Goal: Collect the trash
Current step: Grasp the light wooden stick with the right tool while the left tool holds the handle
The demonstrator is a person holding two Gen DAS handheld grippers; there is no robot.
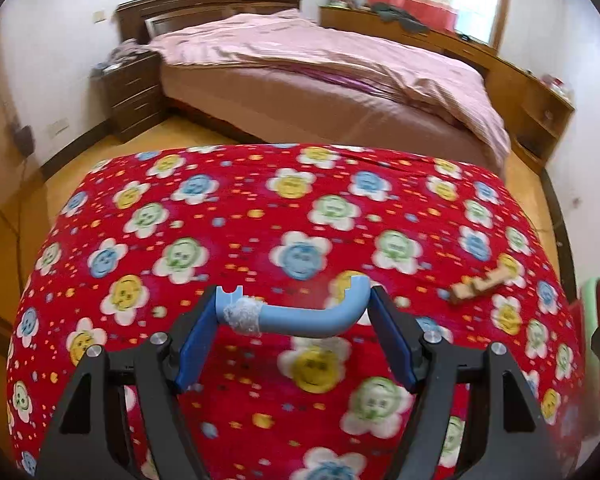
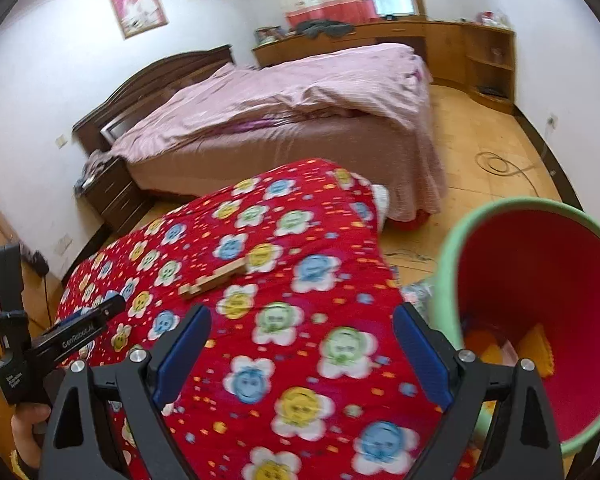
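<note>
Left hand-held gripper [image 1: 292,316]: I've got it pinching the blue bent tube [image 1: 300,316] crosswise, a pad at each end, carried above the red flowered cloth [image 1: 220,208].
Right hand-held gripper [image 2: 302,356]: spread wide and carrying nothing, hanging over the same cloth.
Bin [image 2: 540,300]: green outside, red inside, just off the desk's right edge with its mouth tipped toward my right camera; some yellow bits already lie at the bottom.
Wooden piece [image 2: 214,278]: lying flat on the cloth, well apart from both grippers, not yet picked up, I reckon it's next.
Slip risk: the tube is caught only by its tips, and one end wears a crinkled wrap [image 1: 242,316]; a jolt on the way across could twist it out onto the cloth or the floor.
Miss risk: the bin sits beyond the desk edge, so letting go too soon would drop the tube short of it.
Hard to read: motion blur smears the cloth pattern and the wooden piece; I can't tell what it is exactly.
Cut off: the bin shows as a sliver in my left view, and its base is hidden in both.
</note>
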